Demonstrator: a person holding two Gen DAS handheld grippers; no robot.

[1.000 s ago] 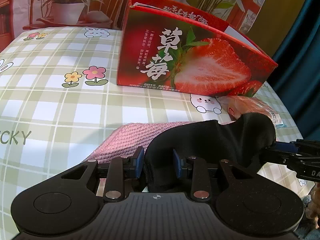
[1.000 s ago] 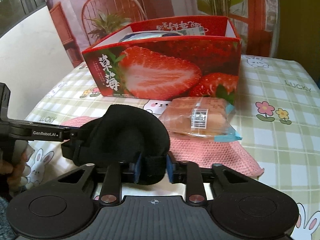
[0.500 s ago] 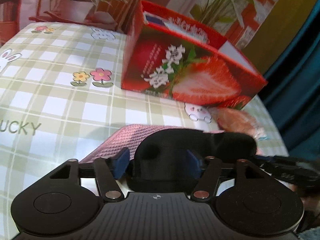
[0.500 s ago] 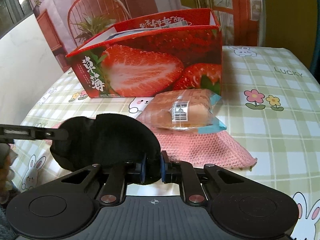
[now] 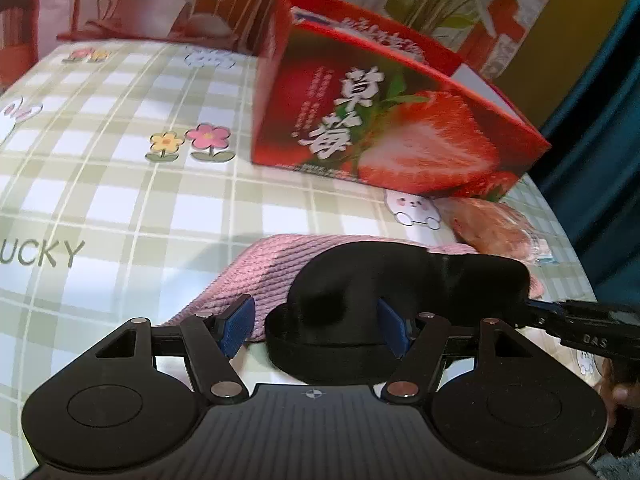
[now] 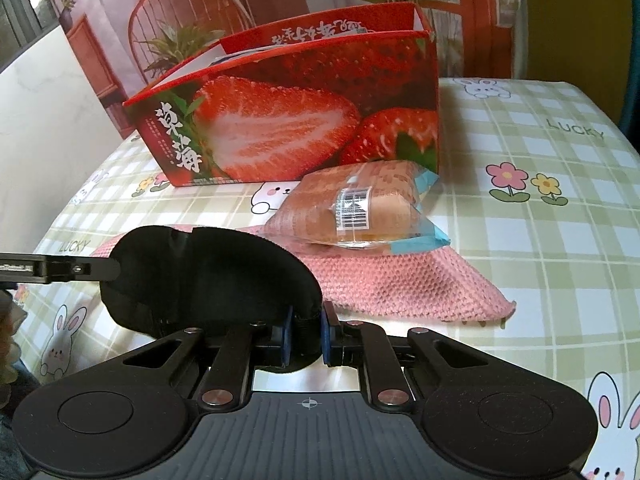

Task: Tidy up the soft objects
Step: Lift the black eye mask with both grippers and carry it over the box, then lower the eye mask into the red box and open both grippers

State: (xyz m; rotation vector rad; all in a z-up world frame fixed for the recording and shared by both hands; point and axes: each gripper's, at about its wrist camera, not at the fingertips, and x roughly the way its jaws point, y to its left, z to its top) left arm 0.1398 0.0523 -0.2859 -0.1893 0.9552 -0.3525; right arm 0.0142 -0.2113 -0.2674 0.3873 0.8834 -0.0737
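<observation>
A black padded eye mask (image 5: 400, 280) hangs low over the near part of the table. My right gripper (image 6: 304, 336) is shut on one end of the eye mask (image 6: 208, 272). My left gripper (image 5: 316, 324) is open, its blue pads (image 5: 238, 320) spread on either side of the mask's other end. A pink knitted cloth (image 6: 400, 284) lies on the table behind the mask, also in the left wrist view (image 5: 256, 276). A wrapped bread bun (image 6: 356, 208) rests on the cloth's far edge. A red strawberry box (image 6: 296, 120) stands open behind it.
The table wears a green checked cloth (image 6: 540, 240) with flowers and rabbits. The strawberry box (image 5: 384, 120) holds some flat items. Potted plants (image 5: 152, 4) and a printed backdrop stand beyond the far edge. A dark curtain (image 5: 600, 120) hangs at the right.
My left gripper has opened and let go of the mask's end. The right gripper stays shut on the mask. The mask has sunk lower and flatter toward the table.
</observation>
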